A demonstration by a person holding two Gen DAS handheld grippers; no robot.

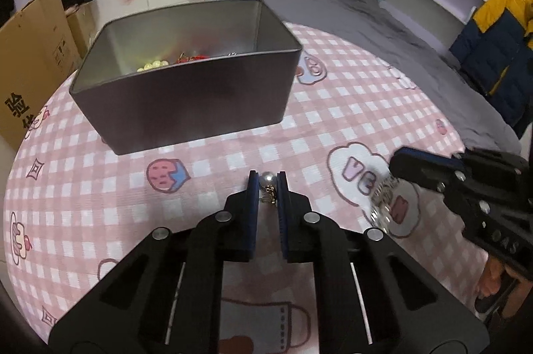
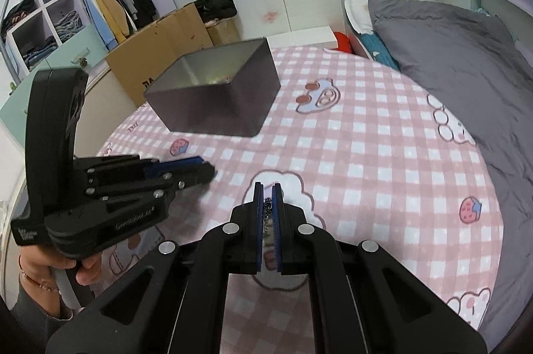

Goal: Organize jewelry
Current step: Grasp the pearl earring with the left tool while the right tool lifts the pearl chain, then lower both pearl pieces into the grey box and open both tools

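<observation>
Left gripper: jaws closed on a silver bead earring, low over the pink checked cloth.
Right gripper: jaws shut on a silver chain, which hangs below it, to the right.
Box: open grey tin, far left, jewelry inside.

Soft, even indoor light fills both my wrist views, bright enough but slightly flat, with no hard shadows. The grey metal box throws only a faint dark patch on the pink checked bedspread beneath it, and a small white glare spot sits low on its near wall. Fisheye bending curves the bed and shelves, and the corners go black. My right tongs smear with motion blur in the left view.
</observation>
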